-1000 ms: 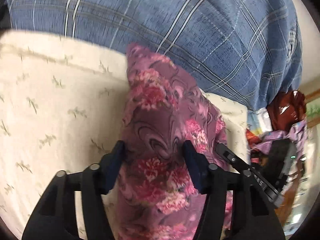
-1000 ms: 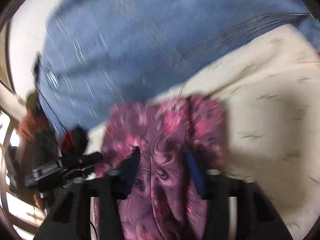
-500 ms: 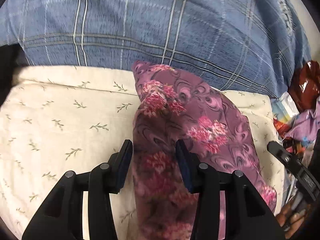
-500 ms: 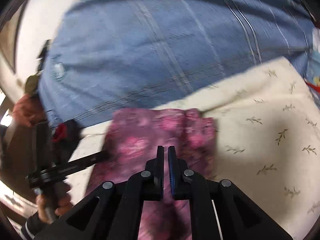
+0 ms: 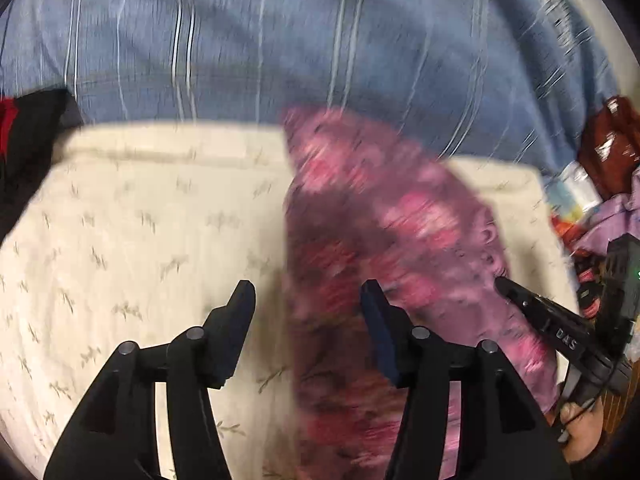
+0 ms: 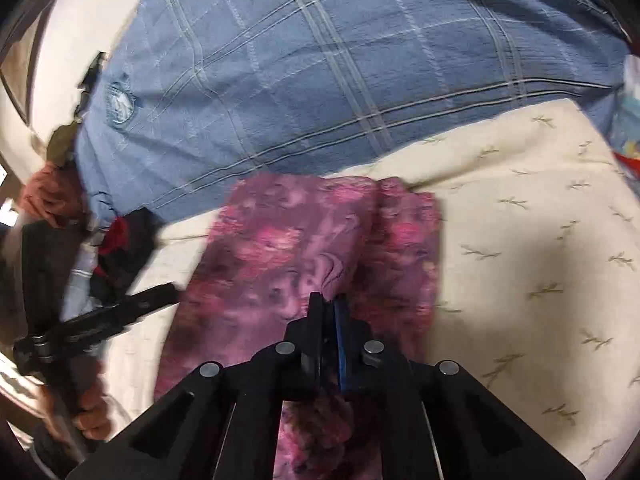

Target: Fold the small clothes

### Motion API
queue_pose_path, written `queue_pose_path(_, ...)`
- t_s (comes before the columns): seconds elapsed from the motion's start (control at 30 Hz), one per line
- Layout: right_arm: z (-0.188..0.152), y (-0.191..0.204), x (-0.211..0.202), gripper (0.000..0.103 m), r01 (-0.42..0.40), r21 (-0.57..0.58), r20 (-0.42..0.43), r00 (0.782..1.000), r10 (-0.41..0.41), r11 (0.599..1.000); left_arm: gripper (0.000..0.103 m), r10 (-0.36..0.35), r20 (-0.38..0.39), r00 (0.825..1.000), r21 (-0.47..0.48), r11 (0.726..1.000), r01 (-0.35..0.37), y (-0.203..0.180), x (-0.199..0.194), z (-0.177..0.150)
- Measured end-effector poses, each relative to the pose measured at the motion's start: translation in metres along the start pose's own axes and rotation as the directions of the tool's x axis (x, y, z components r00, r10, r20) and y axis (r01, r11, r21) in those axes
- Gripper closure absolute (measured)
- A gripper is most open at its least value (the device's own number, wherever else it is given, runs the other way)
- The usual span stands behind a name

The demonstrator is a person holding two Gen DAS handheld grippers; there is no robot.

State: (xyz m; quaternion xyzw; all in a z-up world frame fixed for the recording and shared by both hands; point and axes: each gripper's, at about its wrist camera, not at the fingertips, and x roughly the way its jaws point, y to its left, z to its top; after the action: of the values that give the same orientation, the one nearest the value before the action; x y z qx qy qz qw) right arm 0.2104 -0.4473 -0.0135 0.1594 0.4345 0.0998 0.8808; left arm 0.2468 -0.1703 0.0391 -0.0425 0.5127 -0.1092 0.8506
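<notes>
A purple floral garment [image 5: 384, 240] lies folded lengthwise on a cream cloth with a leaf print [image 5: 140, 232]. My left gripper [image 5: 308, 296] is open, its jaws spread over the garment's left edge, holding nothing. The right gripper shows at the right of the left wrist view [image 5: 500, 282]. In the right wrist view the garment [image 6: 280, 248] lies in the middle, and my right gripper [image 6: 328, 300] is shut on a pinch of its fabric. The left gripper [image 6: 168, 292] shows at the left there.
The person's blue checked shirt [image 6: 320, 80] fills the far side above the cream cloth [image 6: 540, 260]. A pile of colourful clothes and a dark red bag [image 5: 608, 160] sits at the right. A black and red item [image 5: 24, 128] lies at the left.
My left gripper has opened wider and shifted left, off the garment. My right gripper shut a second ago and now pinches the fabric.
</notes>
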Motion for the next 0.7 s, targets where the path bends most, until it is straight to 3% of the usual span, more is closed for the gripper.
queue_pose_path(0.1, -0.002, -0.005, -0.025, 0.095, -0.034, 0.046, 0.062, 0.998, 0.031, 0.998, 0.049, -0.064, -0.014, 0.998, -0.065, 0.996, 0.063, 0.021, -0.009, -0.008)
queue_pose_path(0.2, -0.015, -0.007, -0.06, 0.087, -0.147, 0.07, 0.095, 0.986, 0.14, 0.987, 0.049, -0.13, 0.002, 0.992, -0.11, 0.986, 0.129, 0.037, -0.032, -0.024)
queue_pose_path(0.27, -0.032, -0.008, -0.071, 0.064, -0.19, 0.086, 0.096, 0.979, 0.182, 0.978, 0.049, -0.202, 0.004, 0.979, -0.133, 0.971, 0.2, 0.042, -0.043, -0.043)
queue_pose_path(0.33, -0.054, -0.011, -0.075, 0.056, -0.225, 0.117, 0.09, 0.972, 0.215, 0.967, 0.043, -0.245, -0.024, 0.969, -0.137, 0.961, 0.24, 0.04, -0.041, -0.065)
queue_pose_path(0.4, -0.069, -0.007, -0.064, 0.058, -0.218, 0.12, 0.06, 0.975, 0.212, 0.969, 0.043, -0.235, -0.073, 0.969, -0.12, 0.967, 0.225, 0.028, -0.03, -0.078)
queue_pose_path(0.43, -0.072, -0.001, -0.058, 0.084, -0.18, 0.099, 0.042, 0.983, 0.176, 0.979, 0.043, -0.221, -0.096, 0.971, -0.115, 0.971, 0.209, 0.026, -0.024, -0.084)
queue_pose_path(0.47, -0.073, 0.005, -0.058, 0.099, -0.174, 0.073, 0.039, 0.984, 0.172, 0.982, 0.043, -0.217, -0.11, 0.97, -0.118, 0.972, 0.204, 0.023, -0.02, -0.092)
queue_pose_path(0.57, -0.071, 0.01, -0.083, 0.099, -0.18, 0.046, 0.169, 0.971, 0.17, 0.983, 0.043, -0.192, -0.069, 0.979, -0.091, 0.979, 0.185, 0.02, -0.024, -0.103)
queue_pose_path(0.6, -0.072, 0.004, -0.078, 0.099, -0.143, 0.057, 0.164, 0.978, 0.132, 0.988, 0.043, -0.176, -0.067, 0.982, -0.078, 0.982, 0.171, 0.017, -0.024, -0.105)
queue_pose_path(0.67, -0.078, -0.007, -0.054, 0.098, -0.014, 0.064, 0.053, 0.999, 0.011, 0.998, 0.043, -0.157, -0.085, 0.984, -0.043, 0.987, 0.154, 0.011, -0.023, -0.104)
queue_pose_path(0.7, -0.083, -0.011, -0.053, 0.098, -0.044, 0.067, 0.066, 0.997, 0.04, 0.997, 0.043, -0.158, -0.101, 0.982, -0.026, 0.987, 0.156, 0.01, -0.027, -0.106)
